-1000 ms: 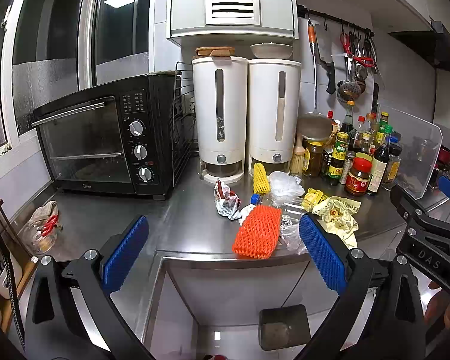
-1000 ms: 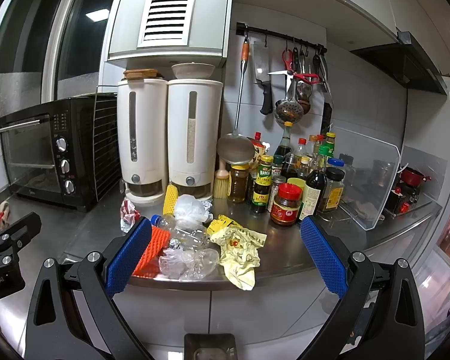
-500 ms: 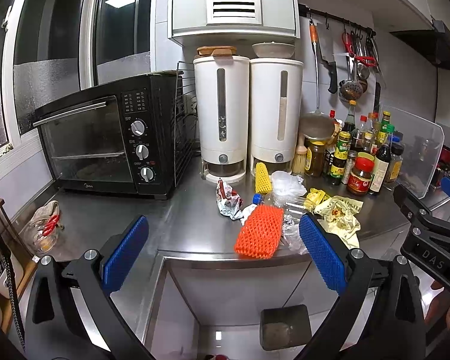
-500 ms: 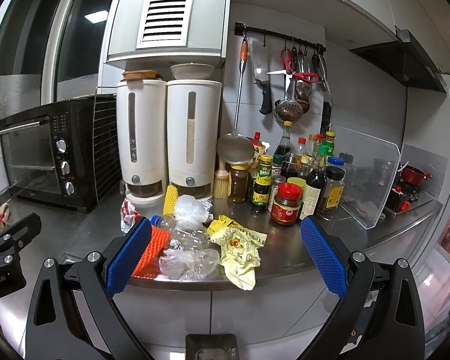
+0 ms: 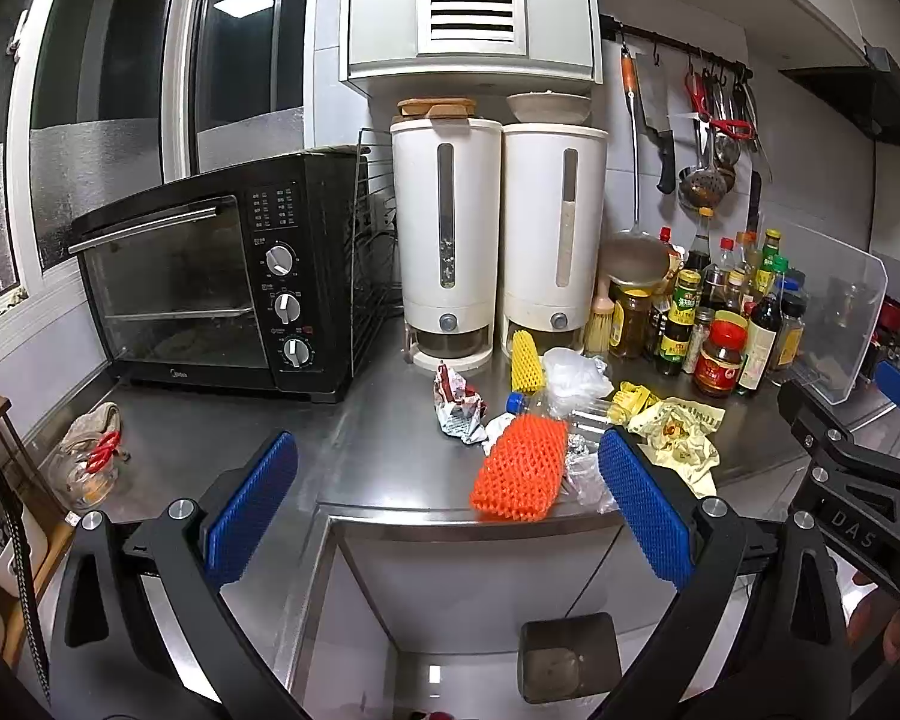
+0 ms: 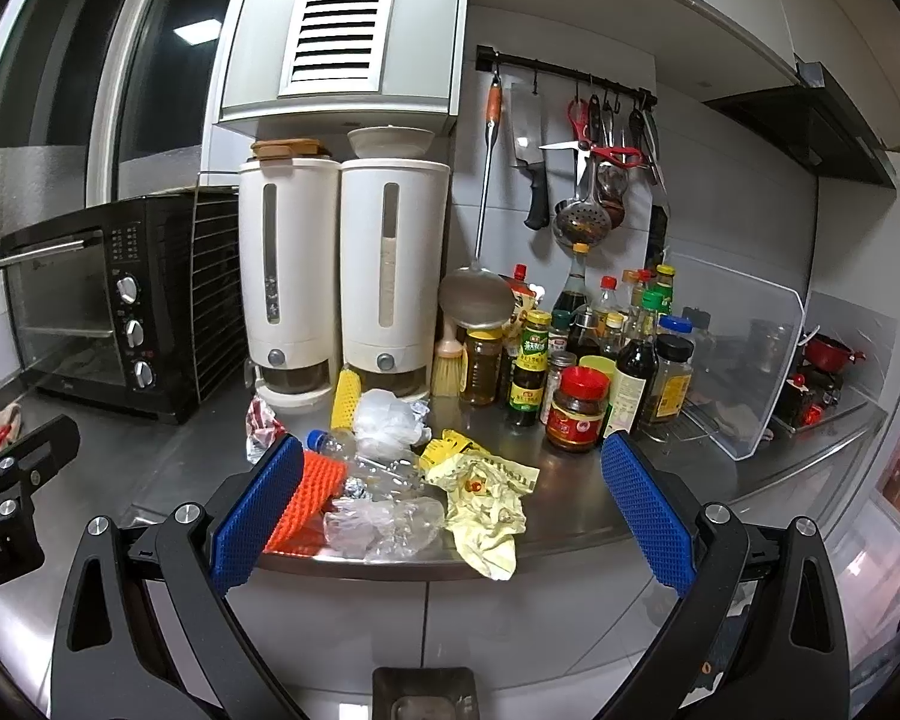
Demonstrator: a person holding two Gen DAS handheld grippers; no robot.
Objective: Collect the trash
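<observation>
A pile of trash lies near the front edge of the steel counter (image 5: 354, 456): an orange foam net (image 5: 522, 468), a yellow foam net (image 5: 523, 353), a crumpled red-and-white wrapper (image 5: 457, 403), a clear plastic bottle with a blue cap (image 6: 366, 459), a white plastic bag (image 6: 387, 420), clear crumpled plastic (image 6: 384, 525) and a yellow paper wrapper (image 6: 486, 504). My left gripper (image 5: 444, 510) is open and empty, held in front of the counter edge. My right gripper (image 6: 450, 501) is open and empty, also short of the counter, facing the pile.
A black toaster oven (image 5: 210, 276) stands at the left. Two white dispensers (image 5: 498, 240) stand at the back. Several sauce bottles and jars (image 6: 600, 360) crowd the right, beside a clear splash guard (image 6: 744, 360). Utensils hang on a wall rail (image 6: 570, 84). A dark bin (image 5: 570, 654) sits on the floor below.
Both grippers have crept very slightly closer to the counter. Nothing on the counter has moved.
</observation>
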